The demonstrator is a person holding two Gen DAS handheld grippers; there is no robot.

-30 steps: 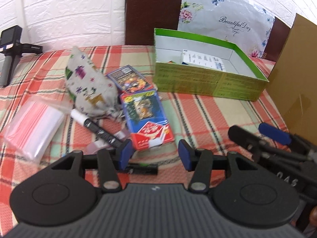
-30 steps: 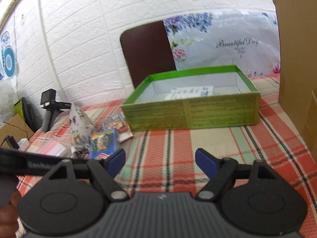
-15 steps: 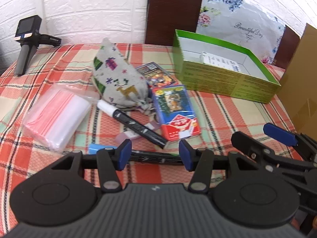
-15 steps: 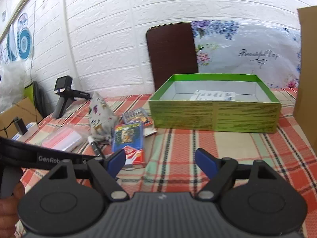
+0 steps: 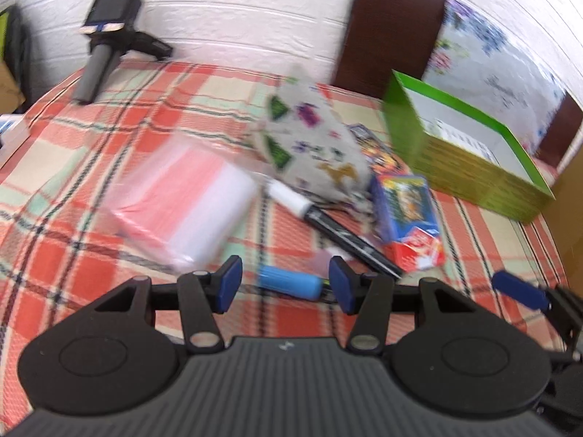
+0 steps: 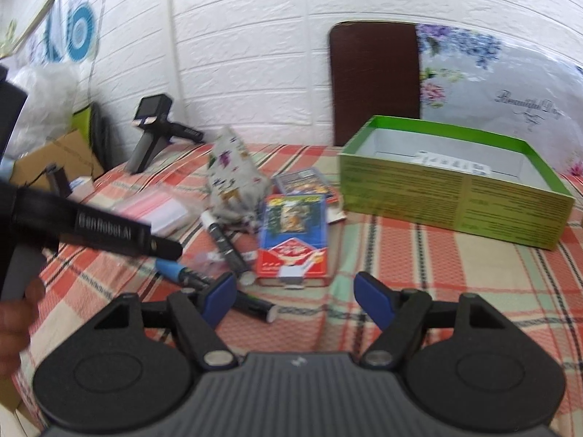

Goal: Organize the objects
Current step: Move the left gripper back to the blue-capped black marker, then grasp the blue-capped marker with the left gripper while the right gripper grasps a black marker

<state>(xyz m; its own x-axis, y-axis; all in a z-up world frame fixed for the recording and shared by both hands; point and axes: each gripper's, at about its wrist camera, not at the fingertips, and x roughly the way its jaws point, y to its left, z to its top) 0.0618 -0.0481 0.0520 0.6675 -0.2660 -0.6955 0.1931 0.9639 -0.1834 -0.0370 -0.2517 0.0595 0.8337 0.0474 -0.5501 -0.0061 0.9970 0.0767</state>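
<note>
The left gripper [image 5: 283,288] hangs with jaws apart over a blue-capped pen [image 5: 289,283], and the right gripper [image 6: 296,295] is likewise spread and empty. The clutter lies mid-table: a black marker [image 5: 329,228] crosses at 1 o'clock of the pen, a card box [image 5: 410,219] beyond it, and the green box [image 6: 452,180] at 2 o'clock. The pen may roll, or the closing jaws may catch the marker. Both views are blurred, so aim could slip.

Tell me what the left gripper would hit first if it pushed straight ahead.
Most likely the blue-capped pen, lying crosswise between the open left gripper fingers on the tablecloth. Beyond it lies the black marker. The picture is blurred, so depth is uncertain.
</note>
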